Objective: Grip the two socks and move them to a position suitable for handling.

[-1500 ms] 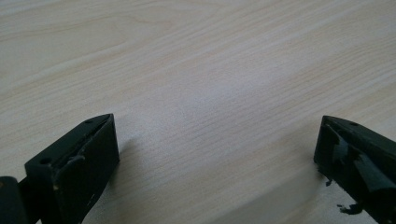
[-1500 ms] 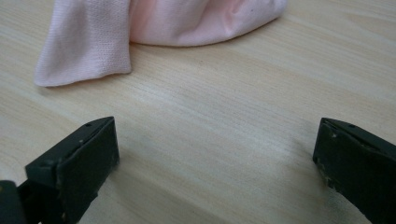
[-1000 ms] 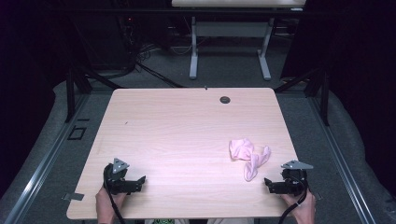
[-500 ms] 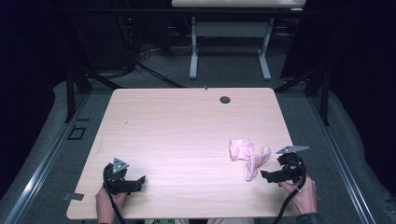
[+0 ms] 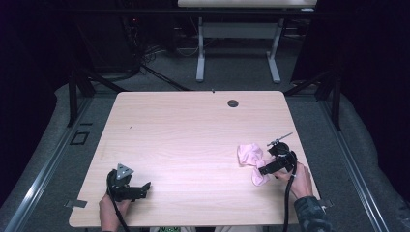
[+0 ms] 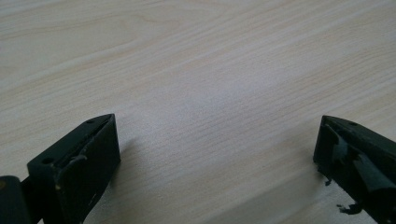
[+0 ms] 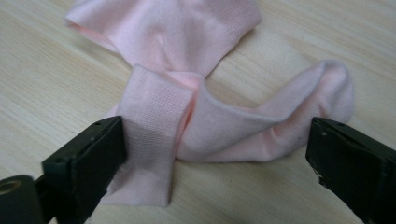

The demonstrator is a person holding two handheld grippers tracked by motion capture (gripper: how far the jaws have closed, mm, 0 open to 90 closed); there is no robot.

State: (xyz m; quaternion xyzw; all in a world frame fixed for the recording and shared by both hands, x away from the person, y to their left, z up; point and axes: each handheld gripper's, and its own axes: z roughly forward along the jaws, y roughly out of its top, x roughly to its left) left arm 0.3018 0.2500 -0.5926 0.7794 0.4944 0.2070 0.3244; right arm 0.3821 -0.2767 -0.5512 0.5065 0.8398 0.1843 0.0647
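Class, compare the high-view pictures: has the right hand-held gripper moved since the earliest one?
Yes. The right hand-held gripper has moved away from the table's near right corner, inward and toward the pink sock; its jaws, just closing slightly, now straddle it without pressing.
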